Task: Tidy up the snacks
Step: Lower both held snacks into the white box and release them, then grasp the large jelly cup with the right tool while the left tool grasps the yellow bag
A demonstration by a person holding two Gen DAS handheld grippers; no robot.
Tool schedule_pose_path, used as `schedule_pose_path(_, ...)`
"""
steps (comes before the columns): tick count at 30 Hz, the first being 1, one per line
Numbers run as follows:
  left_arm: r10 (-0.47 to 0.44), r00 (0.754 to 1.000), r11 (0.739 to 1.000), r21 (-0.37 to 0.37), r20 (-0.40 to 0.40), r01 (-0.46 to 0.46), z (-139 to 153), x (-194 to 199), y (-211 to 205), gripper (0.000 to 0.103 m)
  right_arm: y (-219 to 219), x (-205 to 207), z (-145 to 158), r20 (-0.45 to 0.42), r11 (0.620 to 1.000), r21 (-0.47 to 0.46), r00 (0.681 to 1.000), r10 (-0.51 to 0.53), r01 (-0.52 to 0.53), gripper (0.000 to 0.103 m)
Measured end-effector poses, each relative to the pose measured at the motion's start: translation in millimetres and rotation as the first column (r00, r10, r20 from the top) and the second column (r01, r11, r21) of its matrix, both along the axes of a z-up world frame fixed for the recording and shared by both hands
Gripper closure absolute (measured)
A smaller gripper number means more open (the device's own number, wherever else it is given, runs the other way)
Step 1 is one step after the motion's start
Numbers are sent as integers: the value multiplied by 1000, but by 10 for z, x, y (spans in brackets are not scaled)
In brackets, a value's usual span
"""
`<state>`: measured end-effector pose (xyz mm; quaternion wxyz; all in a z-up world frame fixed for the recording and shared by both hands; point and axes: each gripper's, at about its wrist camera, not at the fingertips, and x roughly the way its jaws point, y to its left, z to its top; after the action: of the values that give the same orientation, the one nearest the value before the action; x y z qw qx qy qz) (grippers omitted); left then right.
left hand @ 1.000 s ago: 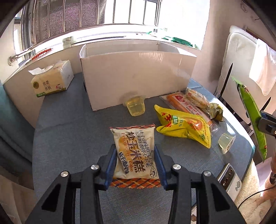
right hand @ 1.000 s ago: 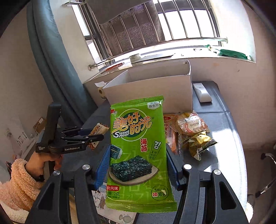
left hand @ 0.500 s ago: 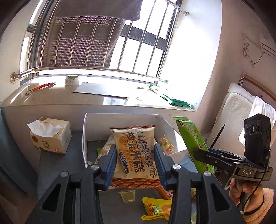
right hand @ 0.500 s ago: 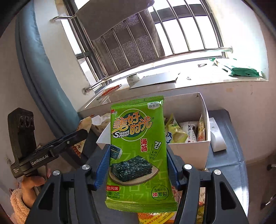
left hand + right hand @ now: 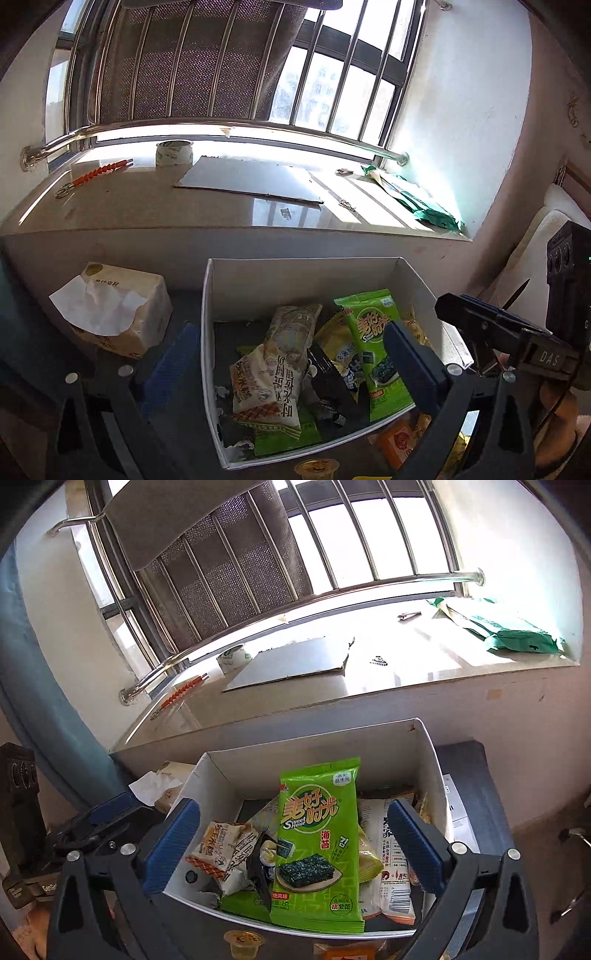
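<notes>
The white cardboard box (image 5: 212, 332) stands under the window sill, with several snack packets inside. My left gripper (image 5: 291, 328) hovers over the box with its jaws opening wide, and no pad touches anything. The cream rice-cake packet (image 5: 266, 384) lies loose in the box below it. My right gripper (image 5: 291, 806) is also opening above the box (image 5: 424, 760). The green seaweed packet (image 5: 317, 842) lies tilted on the pile between its fingers, touching neither pad. It shows in the left wrist view too, as the green seaweed packet (image 5: 373, 350). The right gripper (image 5: 465, 314) is beside the box's right wall.
A tissue pack (image 5: 118, 314) sits left of the box. A jelly cup (image 5: 243, 941) and an orange packet (image 5: 399, 439) lie on the grey table in front of it. The sill holds a tape roll (image 5: 173, 152), a cardboard sheet (image 5: 251, 181) and a green bag (image 5: 517, 631).
Both grippers travelled forward and up to the box, then opened. The rice-cake packet and the seaweed packet left their jaws and now rest inside the box.
</notes>
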<state>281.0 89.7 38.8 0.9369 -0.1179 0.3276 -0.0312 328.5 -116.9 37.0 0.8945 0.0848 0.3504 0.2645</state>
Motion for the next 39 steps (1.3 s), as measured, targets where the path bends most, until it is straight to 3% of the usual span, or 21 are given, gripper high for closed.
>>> schedule_pose_path(6,23,999,1000,20,24,-23,54,-276,100,0,-115,-144,5,-10,1000,14,1000,19,-19,0)
schedule_pose_path(11,17,998,999,33,64,-19,151,-616,84,0,-176,-473,87,52,998,-14,997,66,-65,0)
schedule_pose_path(20,-19,991,998,61,135,11,173,-1515,-128,0,-520,-1463,102,158,985,-66,974,165,-156,0)
schedule_pose_path(26,-28,992,998,52,125,21,-118,-2069,-335,0,-872,-2054,-305,128,985,-105,981,147,-134,0)
schedule_pose_path(31,-20,998,998,-60,64,24,-514,-2364,-465,0,-1153,-2399,-792,29,993,-86,996,85,-83,0)
schedule_pose_path(34,-25,999,995,-93,32,28,-686,-2487,-551,0,-1209,-2527,-1031,-39,990,-112,996,77,-81,0)
schedule_pose_path(39,-7,1000,994,-107,21,9,-758,-2630,-616,0,-1166,-2573,-1146,-55,987,-136,996,76,-82,0)
